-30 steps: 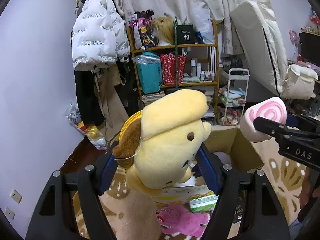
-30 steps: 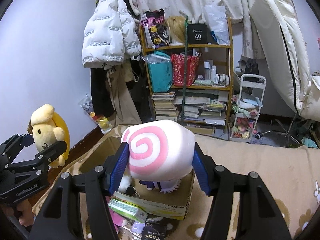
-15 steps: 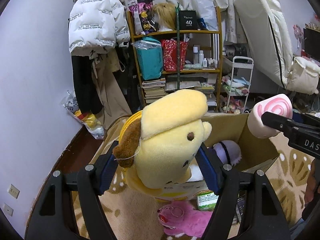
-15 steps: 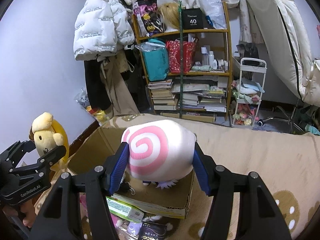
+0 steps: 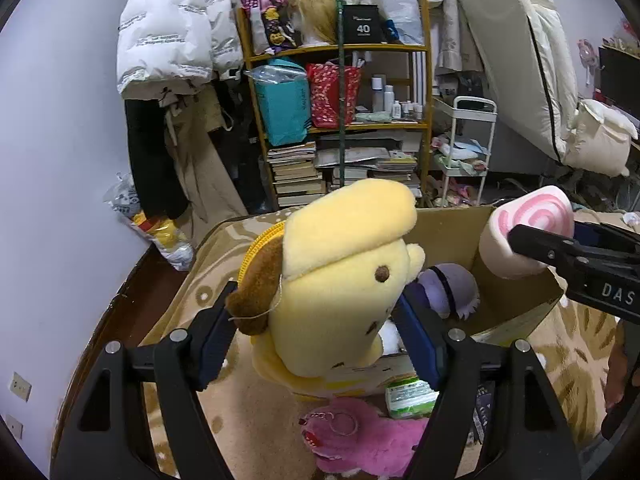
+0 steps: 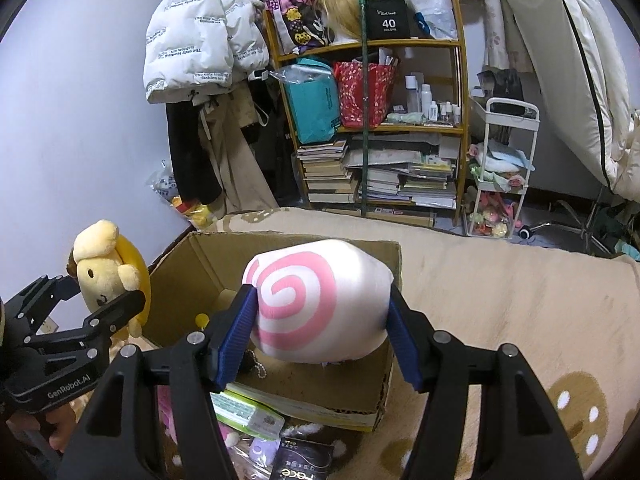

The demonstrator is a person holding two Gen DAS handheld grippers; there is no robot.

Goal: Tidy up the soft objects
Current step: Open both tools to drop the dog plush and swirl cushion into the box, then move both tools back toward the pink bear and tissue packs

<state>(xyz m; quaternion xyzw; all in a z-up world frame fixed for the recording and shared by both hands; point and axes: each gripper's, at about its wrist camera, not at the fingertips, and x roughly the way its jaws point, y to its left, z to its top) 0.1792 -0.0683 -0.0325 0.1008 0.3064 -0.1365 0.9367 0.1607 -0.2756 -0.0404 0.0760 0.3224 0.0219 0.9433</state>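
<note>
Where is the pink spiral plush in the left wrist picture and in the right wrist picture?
Left wrist view: the spiral plush is at the right edge, held in the right gripper over the cardboard box.
Right wrist view: the spiral plush is at the centre, between the blue jaws, above the same box.
Shared landmark: the wooden bookshelf at the back.

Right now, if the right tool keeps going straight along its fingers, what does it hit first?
Probably the inside of the cardboard box: the right tool, clamped on the pink-swirl plush, points down into its open top. Depth is uncertain.
</note>
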